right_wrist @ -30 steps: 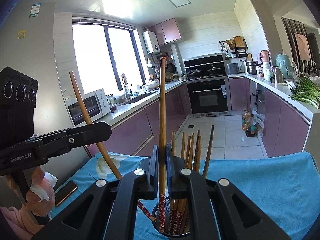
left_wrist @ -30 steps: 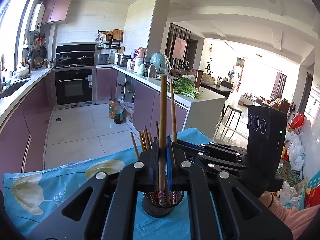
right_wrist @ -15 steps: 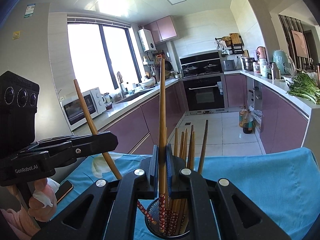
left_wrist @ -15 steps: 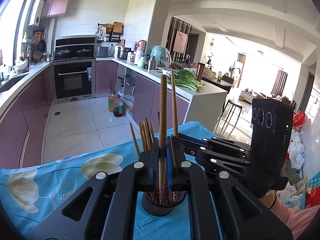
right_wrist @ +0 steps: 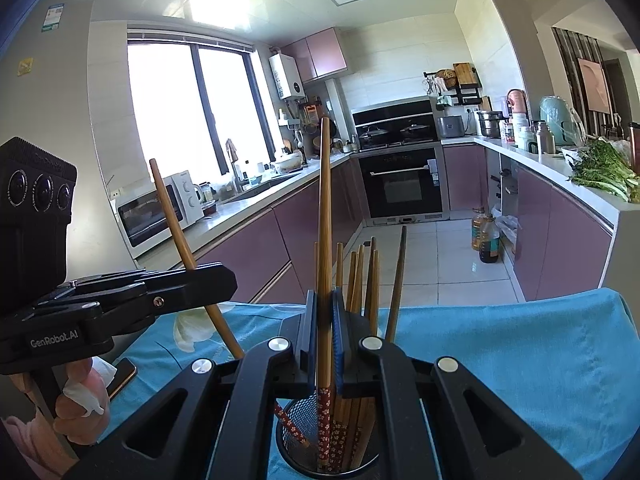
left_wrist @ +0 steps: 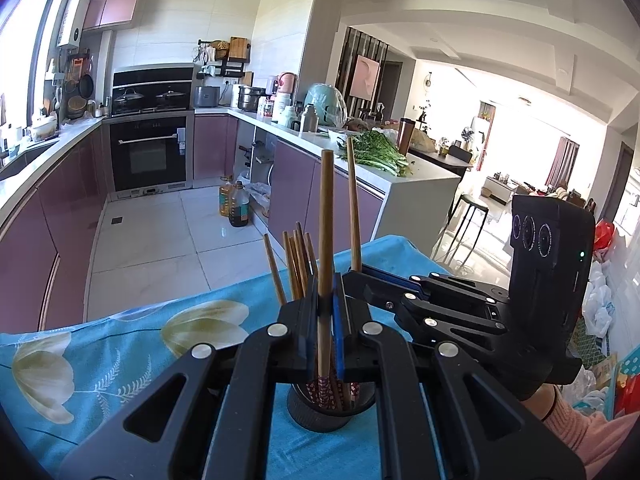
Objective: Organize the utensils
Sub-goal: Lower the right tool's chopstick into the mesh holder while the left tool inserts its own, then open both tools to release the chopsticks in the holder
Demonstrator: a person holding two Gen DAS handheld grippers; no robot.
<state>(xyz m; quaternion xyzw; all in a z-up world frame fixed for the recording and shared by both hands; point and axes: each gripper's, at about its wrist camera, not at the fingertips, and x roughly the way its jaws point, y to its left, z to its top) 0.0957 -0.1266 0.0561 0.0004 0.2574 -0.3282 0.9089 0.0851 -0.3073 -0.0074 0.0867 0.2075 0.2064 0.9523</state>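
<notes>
A black mesh holder (left_wrist: pixel 320 412) (right_wrist: pixel 304 440) stands on the blue cloth and holds several wooden chopsticks (right_wrist: pixel 360 276). My left gripper (left_wrist: pixel 326 320) is shut on a chopstick (left_wrist: pixel 326 220) whose patterned end is inside the holder. My right gripper (right_wrist: pixel 325 332) is shut on another chopstick (right_wrist: pixel 325 220), its patterned end also in the holder. The right gripper shows in the left wrist view (left_wrist: pixel 354 276); the left gripper shows in the right wrist view (right_wrist: pixel 224 280), holding its chopstick tilted.
A blue flowered tablecloth (left_wrist: pixel 120 352) (right_wrist: pixel 520 360) covers the table. A phone (right_wrist: pixel 122 376) lies on it by the left hand. Kitchen counters (left_wrist: pixel 380 168), an oven (right_wrist: pixel 400 188) and oil bottles (left_wrist: pixel 236 204) on the floor lie beyond.
Both grippers have lowered their chopsticks a little deeper into the holder. Both stay shut on them.
</notes>
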